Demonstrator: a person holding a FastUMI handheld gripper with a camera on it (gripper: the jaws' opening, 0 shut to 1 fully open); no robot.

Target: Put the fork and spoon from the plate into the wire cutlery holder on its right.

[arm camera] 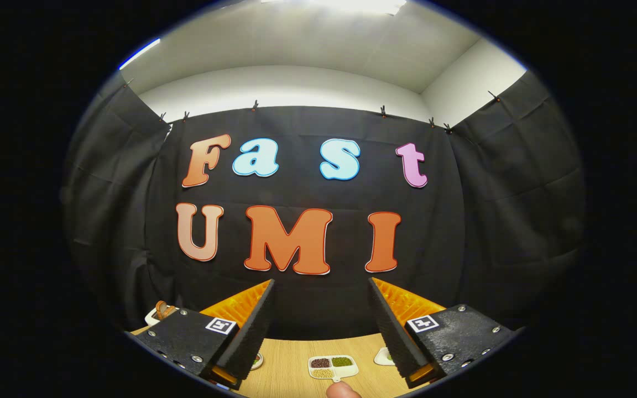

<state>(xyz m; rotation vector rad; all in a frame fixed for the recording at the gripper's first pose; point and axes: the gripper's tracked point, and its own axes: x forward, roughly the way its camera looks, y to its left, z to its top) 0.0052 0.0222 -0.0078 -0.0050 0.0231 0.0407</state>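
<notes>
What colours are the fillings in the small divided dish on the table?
Dark brown, green and pale yellow, in the divided dish between the open hand-held gripper fingers, gripper view.

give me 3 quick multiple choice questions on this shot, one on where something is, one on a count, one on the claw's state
1. Where is the sectioned dish?
A. on the table, between and beyond the fingers
B. clamped in the claw
C. hanging on the wall

2. How many fillings does the dish hold?
A. one
B. three
C. five

3. What state is the claw in?
A. shut on a fork
B. shut on nothing
C. open, holding nothing

Answers: 1 A, it rests on the wooden table. 2 B, one dark, one green, one pale. 3 C, a wide gap separates the fingers.
</notes>
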